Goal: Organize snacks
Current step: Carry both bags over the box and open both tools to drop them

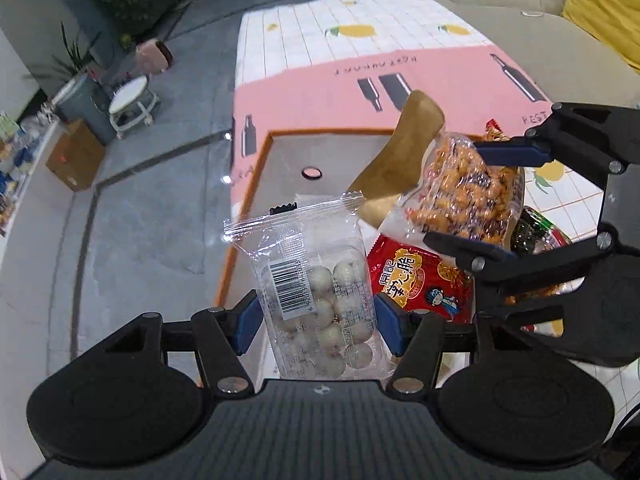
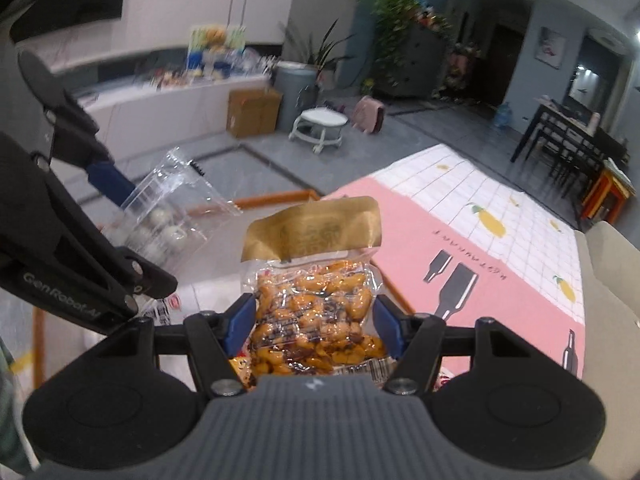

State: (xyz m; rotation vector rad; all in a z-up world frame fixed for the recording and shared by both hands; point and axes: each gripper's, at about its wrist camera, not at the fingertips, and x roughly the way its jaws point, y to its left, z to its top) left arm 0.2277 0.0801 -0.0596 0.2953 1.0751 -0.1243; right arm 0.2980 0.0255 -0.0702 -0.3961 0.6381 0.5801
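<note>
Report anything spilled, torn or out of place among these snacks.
Nothing stands out. The clear pack of white balls and the gold-topped peanut pack look sealed and intact, each held in a hand-held gripper above the orange-rimmed tray. Nothing has spilled.

The matte black plastic left gripper [image 1: 316,322] fills the lower frame: ribbed grey centre block, two round discs, silver screws on angled links, blue pads. The matching black plastic right gripper [image 2: 314,328] looks alike; white "GenRobot" lettering marks the arm at left.
</note>
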